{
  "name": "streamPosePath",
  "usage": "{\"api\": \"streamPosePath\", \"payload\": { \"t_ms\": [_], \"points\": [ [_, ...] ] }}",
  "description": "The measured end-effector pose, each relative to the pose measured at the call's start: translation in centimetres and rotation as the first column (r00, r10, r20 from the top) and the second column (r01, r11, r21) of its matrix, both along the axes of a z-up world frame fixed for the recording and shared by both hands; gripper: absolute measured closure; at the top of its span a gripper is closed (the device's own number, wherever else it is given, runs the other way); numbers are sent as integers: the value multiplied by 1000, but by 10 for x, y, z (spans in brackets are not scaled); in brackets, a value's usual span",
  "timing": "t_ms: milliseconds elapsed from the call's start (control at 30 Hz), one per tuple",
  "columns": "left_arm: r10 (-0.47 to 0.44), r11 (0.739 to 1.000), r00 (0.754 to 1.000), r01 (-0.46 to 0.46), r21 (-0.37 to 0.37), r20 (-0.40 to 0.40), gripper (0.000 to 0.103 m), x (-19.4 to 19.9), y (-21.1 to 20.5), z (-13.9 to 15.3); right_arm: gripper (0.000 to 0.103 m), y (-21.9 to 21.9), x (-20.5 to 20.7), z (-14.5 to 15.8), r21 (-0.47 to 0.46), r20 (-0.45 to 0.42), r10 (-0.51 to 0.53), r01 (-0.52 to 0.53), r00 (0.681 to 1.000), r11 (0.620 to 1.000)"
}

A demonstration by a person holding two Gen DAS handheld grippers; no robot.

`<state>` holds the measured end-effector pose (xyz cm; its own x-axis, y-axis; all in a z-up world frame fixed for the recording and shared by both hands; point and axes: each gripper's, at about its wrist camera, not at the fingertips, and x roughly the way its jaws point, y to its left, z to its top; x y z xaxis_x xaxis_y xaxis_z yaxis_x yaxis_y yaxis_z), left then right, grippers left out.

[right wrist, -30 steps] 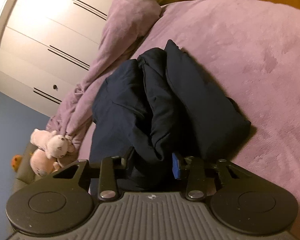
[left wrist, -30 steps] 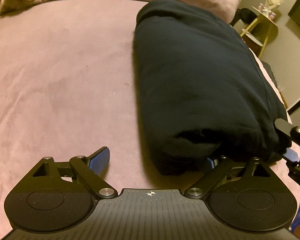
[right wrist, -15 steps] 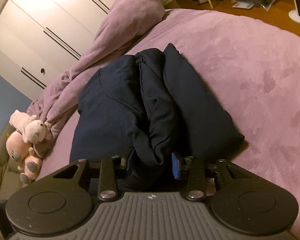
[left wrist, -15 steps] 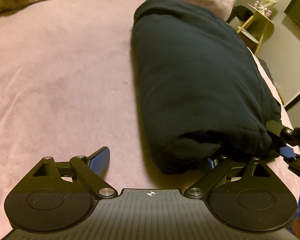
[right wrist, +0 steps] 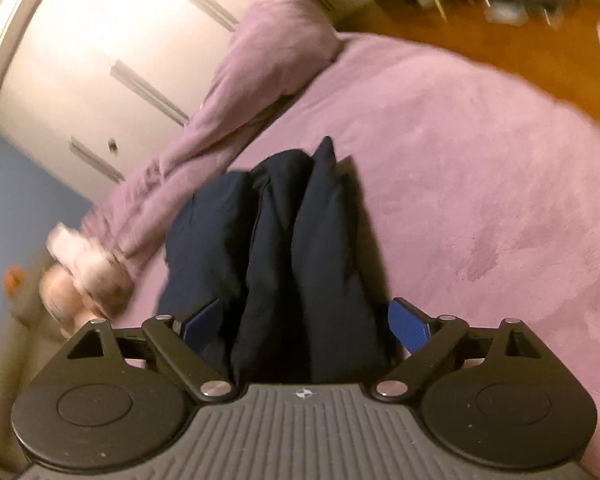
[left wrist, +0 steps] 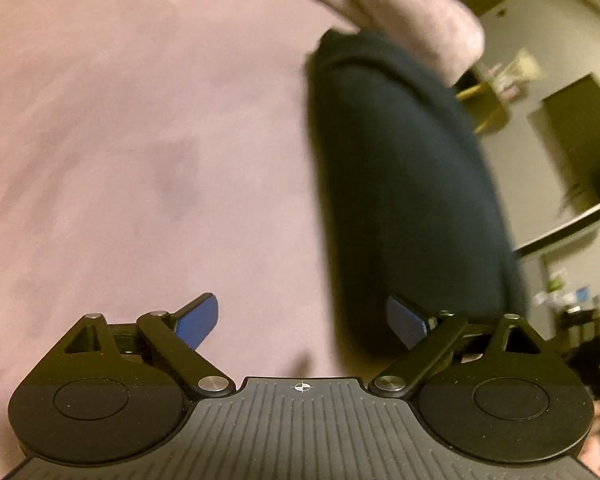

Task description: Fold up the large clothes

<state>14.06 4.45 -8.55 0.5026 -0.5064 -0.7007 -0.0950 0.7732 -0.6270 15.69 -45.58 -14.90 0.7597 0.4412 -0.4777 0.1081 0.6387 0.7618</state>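
A folded dark navy garment [left wrist: 400,168] lies on the purple bedspread [left wrist: 120,140]. In the left wrist view it runs away from me on the right. My left gripper [left wrist: 302,318] is open and empty, its right finger beside the garment's near end. In the right wrist view the garment [right wrist: 292,248] shows as three thick folds, their near ends lying between my open fingers. My right gripper [right wrist: 306,320] is open, with both blue pads apart from the cloth. Both views are blurred by motion.
A bunched purple duvet [right wrist: 240,92] lies along the bed's far edge by the white wardrobe [right wrist: 100,40]. Stuffed toys [right wrist: 84,276] sit at the left. A small yellow side table [left wrist: 488,104] stands beyond the bed. Wooden floor [right wrist: 520,44] shows past the bed.
My right gripper has opened and let go of the garment's folds. My left gripper has drawn back so its right finger is out from under the garment. Both cameras have swung.
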Motion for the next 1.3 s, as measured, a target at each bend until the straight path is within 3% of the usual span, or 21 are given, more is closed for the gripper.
{"api": "streamPosePath", "payload": {
  "t_ms": [167, 267, 400, 467, 533, 667, 867, 1133, 1300],
  "points": [
    [-32, 989, 998, 40, -140, 57, 6, 56, -26, -4, 12, -31, 55, -47, 203, -98, -4, 24, 995, 979],
    [-25, 974, 997, 41, -224, 71, 5, 87, -35, -10, 12, -36, 84, -75, 344, -128, 38, 8, 991, 939],
    [-30, 983, 997, 41, -179, 67, 0, 117, -54, -17, 18, -29, 106, -84, 414, -89, 71, -28, 993, 910],
    [-26, 982, 998, 36, -185, 60, 0, 123, -55, -22, 30, -20, 119, -81, 403, -76, 118, -78, 990, 912],
    [-21, 982, 998, 31, -189, 53, 0, 126, -53, -23, 34, -6, 130, -80, 381, -81, 161, -119, 984, 917],
    [-64, 985, 994, 76, -154, 83, 6, 122, -55, -10, 36, 17, 139, -64, 230, -91, 223, -197, 971, 953],
    [-67, 983, 994, 81, -165, 90, 11, 115, -42, 3, 38, 53, 145, -39, 105, -89, 286, -277, 954, 955],
    [-23, 994, 996, 33, -108, 89, 13, 95, -2, 19, 38, 108, 163, -26, 132, -58, 351, -342, 934, 930],
    [28, 998, 987, -37, 52, 160, 13, 75, 39, 51, 38, 167, 172, -30, 210, -59, 446, -425, 893, 880]
  ]
}}
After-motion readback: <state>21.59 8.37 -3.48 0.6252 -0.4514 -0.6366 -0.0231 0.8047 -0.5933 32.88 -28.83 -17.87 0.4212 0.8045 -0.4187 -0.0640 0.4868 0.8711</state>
